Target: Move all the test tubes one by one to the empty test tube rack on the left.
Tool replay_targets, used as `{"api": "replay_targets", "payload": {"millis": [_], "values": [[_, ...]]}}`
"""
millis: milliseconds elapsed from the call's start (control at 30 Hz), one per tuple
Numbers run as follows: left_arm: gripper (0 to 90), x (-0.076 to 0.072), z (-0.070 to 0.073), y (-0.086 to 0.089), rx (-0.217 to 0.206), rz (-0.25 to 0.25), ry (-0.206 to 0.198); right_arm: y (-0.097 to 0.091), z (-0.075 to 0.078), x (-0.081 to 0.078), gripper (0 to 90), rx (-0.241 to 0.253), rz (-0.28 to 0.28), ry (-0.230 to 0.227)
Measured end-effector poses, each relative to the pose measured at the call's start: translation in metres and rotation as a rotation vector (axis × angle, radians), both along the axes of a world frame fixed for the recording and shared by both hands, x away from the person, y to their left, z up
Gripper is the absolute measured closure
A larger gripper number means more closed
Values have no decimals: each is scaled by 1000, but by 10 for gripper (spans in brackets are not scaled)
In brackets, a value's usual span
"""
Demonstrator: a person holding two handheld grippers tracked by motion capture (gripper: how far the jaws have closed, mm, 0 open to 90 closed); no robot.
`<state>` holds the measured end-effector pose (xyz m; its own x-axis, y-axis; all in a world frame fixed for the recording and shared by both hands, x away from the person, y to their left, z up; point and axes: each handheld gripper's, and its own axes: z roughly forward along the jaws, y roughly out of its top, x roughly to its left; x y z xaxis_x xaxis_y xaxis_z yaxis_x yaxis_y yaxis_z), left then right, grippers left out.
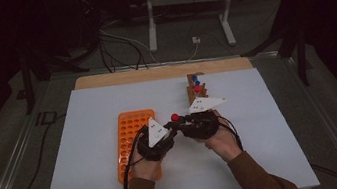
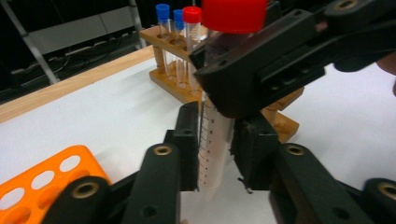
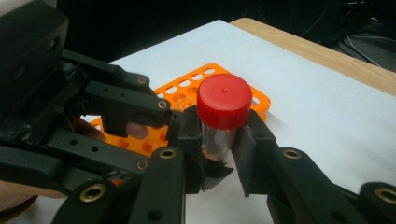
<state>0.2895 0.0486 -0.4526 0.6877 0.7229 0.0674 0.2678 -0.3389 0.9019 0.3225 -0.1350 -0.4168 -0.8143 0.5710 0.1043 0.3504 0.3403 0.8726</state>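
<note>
The 2 grippers meet over the middle of the white mat (image 1: 247,163), the left gripper (image 1: 171,130) and right gripper (image 1: 184,120) both clamped on 1 red-capped tube (image 1: 175,118), so nothing can pass between them. Just left of them lies the orange tube rack (image 1: 129,130), under the left hand (image 1: 148,167). Behind and to the right, near the right gripper, stands the wooden rack (image 1: 196,92) with 3 upright capped tubes (image 2: 192,44), blocking a straight reach to the far edge there. The mat's far left, right side and near strip lie open.
</note>
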Motion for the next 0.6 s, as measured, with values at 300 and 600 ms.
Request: {"api": "replay_targets", "payload": {"millis": [300, 600], "values": [[755, 1, 0, 3, -21, -10, 23, -8, 2, 0, 507, 38, 19, -1], [756, -2, -2, 16, -39, -13, 36, -22, 4, 2, 262, 68, -26, -14]]}}
